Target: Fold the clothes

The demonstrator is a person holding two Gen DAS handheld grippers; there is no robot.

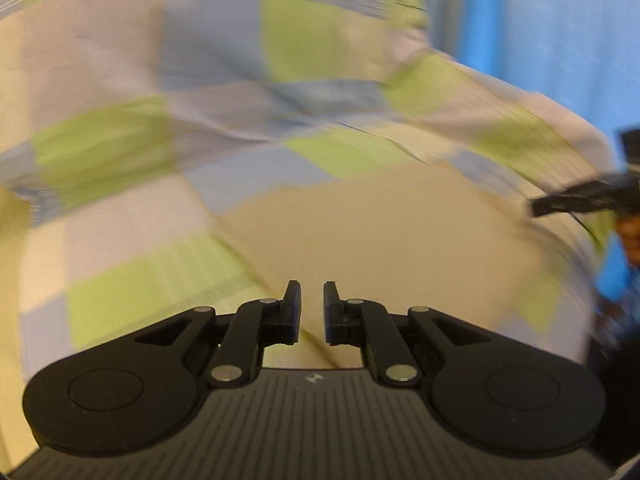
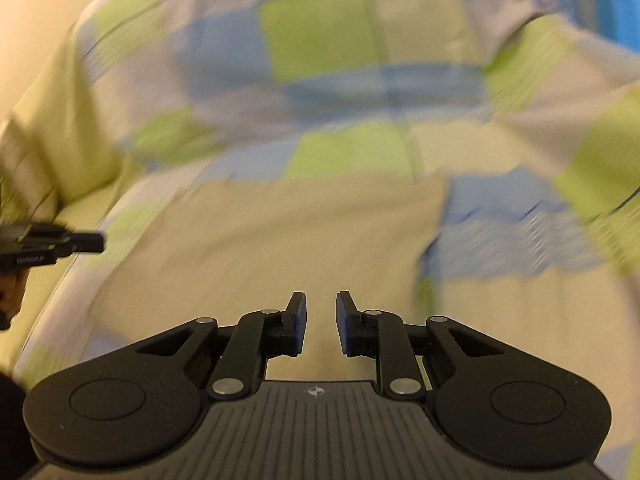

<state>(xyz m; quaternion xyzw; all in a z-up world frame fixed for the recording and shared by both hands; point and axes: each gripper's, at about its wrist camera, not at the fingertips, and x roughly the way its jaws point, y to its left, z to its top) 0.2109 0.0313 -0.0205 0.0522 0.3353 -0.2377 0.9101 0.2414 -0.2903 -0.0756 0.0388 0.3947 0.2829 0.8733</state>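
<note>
A checked garment (image 1: 240, 80) in green, blue and pale squares fills most of the left wrist view, blurred by motion; it also spreads across the right wrist view as the checked garment (image 2: 340, 60). Below it lies a plain beige cloth area (image 1: 392, 232), seen too as beige cloth (image 2: 288, 240). My left gripper (image 1: 312, 312) is open with a narrow gap and nothing between its fingers, just above the beige cloth. My right gripper (image 2: 321, 322) is likewise open and empty over the beige cloth. Each gripper shows at the other view's edge: right gripper (image 1: 584, 196), left gripper (image 2: 52, 242).
A bright blue surface (image 1: 540, 20) lies beyond the garment at the upper right. A person's hand (image 1: 628, 240) holds the other gripper at the right edge; a hand (image 2: 12, 292) shows at the left edge. A pale cream surface (image 2: 36, 8) sits upper left.
</note>
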